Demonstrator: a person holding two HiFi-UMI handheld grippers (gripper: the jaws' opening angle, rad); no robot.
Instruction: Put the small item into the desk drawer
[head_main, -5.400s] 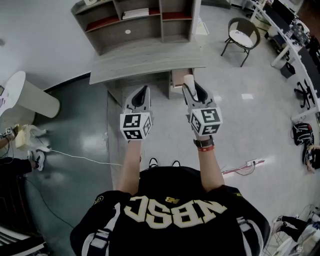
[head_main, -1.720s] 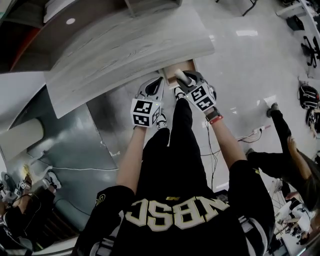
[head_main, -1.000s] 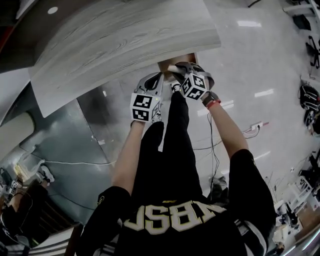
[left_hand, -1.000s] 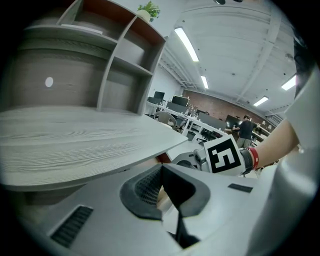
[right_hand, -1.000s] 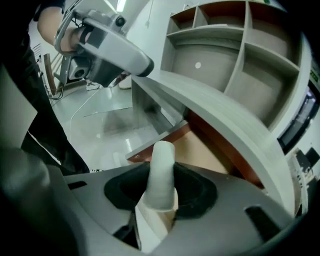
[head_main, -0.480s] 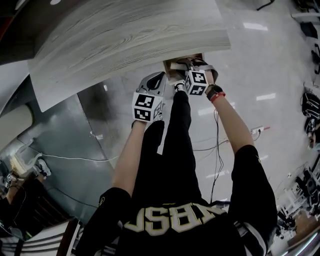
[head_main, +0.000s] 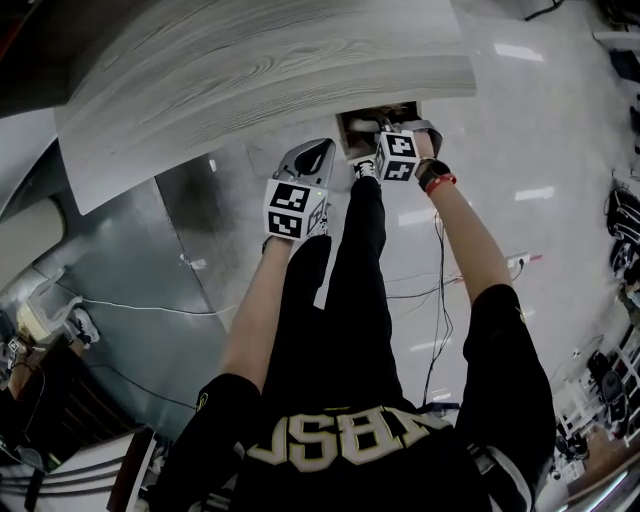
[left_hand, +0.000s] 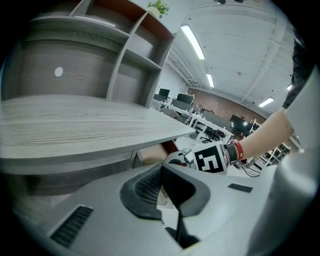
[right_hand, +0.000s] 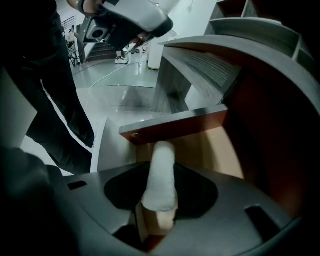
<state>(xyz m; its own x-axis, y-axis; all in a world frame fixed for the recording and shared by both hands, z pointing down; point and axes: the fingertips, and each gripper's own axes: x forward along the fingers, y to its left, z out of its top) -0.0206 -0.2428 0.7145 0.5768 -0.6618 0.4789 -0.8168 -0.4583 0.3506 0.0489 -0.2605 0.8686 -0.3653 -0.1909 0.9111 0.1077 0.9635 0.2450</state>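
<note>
Only the right gripper view gives a clear look at the small item (right_hand: 161, 170): a pale, rough-surfaced roll standing upright between the jaws of the right gripper (right_hand: 160, 194), which are clamped on its lower part. Its bottom end is buried in the shadow between the jaws, so how far down it runs cannot be told. It hangs over the open drawer (right_hand: 175, 125), just inside the red-brown panel with a small round fitting; part of the tan inside shows past the item, while the rest of the drawer lies in darkness under the desk top (head_main: 250, 70).

From the head view the drawer is a small opening at the desk's edge, half covered by the right gripper and its marker cube (head_main: 397, 157), and the item there is too small to pick out. The person's legs (head_main: 345, 300) hide the floor below.

The left gripper (left_hand: 163, 166) is held beside the right one, below the desk edge, with its jaws together and nothing between them. In its view the drawer is mostly blocked by the jaws and the other gripper's cube. The shelves (left_hand: 125, 55) above the desk are cut off at the frame edge.
</note>
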